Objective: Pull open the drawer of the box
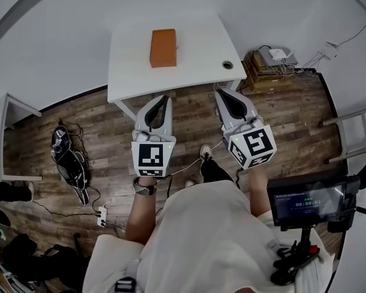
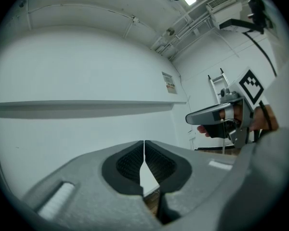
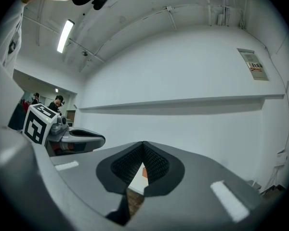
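The orange box (image 1: 163, 47) lies on the far middle of the white table (image 1: 128, 72); no drawer shows from above. Both grippers hover over the wooden floor just short of the table's near edge, apart from the box. My left gripper (image 1: 164, 99) is shut with nothing in it, its jaws meeting tip to tip (image 2: 144, 144). My right gripper (image 1: 222, 94) is also shut and empty (image 3: 143, 146). A sliver of the orange box (image 3: 144, 173) shows below its closed jaws. Each gripper sees the other beside it: the right gripper (image 2: 215, 115), the left gripper (image 3: 83, 139).
A round cable hole (image 1: 227, 65) sits at the table's near right corner. Cardboard boxes with a white router (image 1: 272, 61) stand right of the table. Bags and cables (image 1: 69, 159) and a power strip (image 1: 102, 216) lie on the floor at left. A ladder (image 1: 352, 134) and a small screen (image 1: 307, 204) are at right.
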`<state>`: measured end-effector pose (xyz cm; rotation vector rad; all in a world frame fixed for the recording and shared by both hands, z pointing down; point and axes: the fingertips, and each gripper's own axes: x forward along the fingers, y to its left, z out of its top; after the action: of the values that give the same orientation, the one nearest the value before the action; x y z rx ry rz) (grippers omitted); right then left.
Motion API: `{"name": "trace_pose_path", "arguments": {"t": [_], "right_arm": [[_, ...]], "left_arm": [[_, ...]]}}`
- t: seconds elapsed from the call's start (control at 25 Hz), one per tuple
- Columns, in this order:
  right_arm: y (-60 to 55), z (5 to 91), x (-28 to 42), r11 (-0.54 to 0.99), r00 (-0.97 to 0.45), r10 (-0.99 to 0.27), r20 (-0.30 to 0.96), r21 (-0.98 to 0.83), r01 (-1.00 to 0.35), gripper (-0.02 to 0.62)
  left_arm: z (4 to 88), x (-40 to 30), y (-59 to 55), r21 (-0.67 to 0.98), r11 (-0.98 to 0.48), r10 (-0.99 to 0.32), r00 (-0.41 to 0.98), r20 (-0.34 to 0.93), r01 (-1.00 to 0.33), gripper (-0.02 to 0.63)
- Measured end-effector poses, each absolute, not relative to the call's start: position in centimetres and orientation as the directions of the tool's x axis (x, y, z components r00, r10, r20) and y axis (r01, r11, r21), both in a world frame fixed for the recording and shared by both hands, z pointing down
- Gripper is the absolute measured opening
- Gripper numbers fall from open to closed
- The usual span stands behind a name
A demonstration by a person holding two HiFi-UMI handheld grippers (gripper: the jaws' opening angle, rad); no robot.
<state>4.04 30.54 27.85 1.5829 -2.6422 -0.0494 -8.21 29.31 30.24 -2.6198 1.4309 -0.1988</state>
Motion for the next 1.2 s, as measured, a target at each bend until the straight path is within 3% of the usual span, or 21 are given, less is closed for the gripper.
{"name": "trace_pose_path", "arguments": {"t": [0.4, 1.2], "right_arm": [[22.6, 30.4, 4.1, 0.492, -0.487, -0.869, 0.086, 0.035, -0.87, 0.002], [7.5, 30.7, 7.1, 0.498, -0.494, -0.867, 0.061, 0.09, -0.863, 0.002]], "left_arm": [[31.5, -8.6, 22.0, -0.182, -0.528, -0.849, 0.524, 0.07, -0.83, 0.012], [32.2, -6.0, 6.9, -0.18, -0.494, -0.869, 0.488, 0.084, -0.85, 0.012]]}}
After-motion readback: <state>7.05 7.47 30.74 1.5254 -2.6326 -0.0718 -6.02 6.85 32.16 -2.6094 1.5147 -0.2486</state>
